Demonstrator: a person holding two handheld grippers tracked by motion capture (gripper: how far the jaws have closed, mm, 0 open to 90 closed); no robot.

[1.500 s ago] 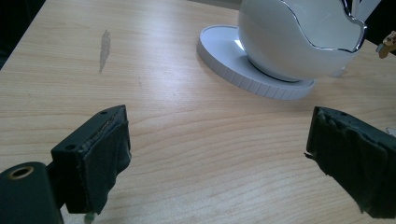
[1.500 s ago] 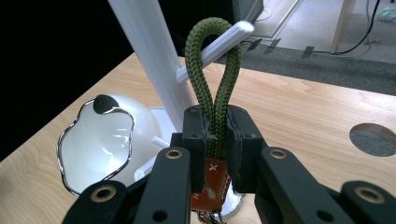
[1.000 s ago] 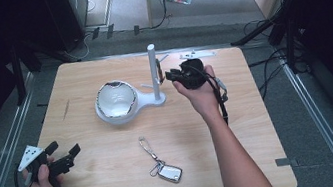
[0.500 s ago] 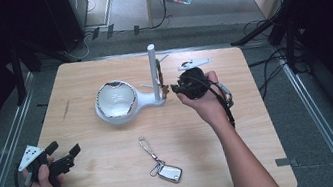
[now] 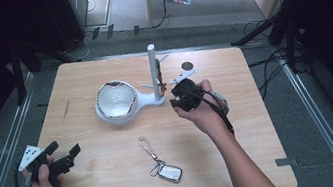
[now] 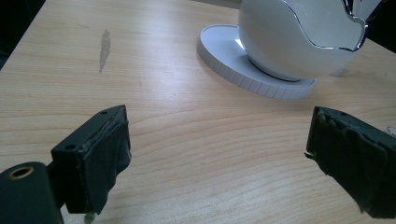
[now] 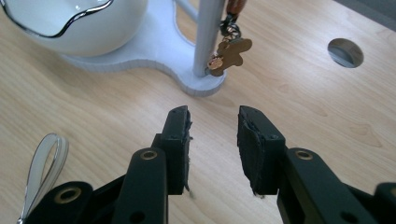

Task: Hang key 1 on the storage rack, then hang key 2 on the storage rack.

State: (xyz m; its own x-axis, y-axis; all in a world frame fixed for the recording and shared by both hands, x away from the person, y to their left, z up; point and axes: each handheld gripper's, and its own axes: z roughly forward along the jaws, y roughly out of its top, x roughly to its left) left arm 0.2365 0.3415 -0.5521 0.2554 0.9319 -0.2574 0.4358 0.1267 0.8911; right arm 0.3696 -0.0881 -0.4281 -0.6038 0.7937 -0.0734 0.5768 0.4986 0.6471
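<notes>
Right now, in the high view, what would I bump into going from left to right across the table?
Left gripper → white bowl → car key → right gripper → round hole.

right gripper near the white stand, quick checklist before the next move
1. Right gripper empty: ok, jaws have just been opening, bare wood between them.
2. Brown charm hanging on the white stand: ok, apart from the jaws.
3. Left gripper open and empty: ok.
4. Car key with its strap flat on the table: ok, untouched.
5. White bowl seated on the stand's base: ok.
6. Charm hooked securely: cannot tell.
</notes>
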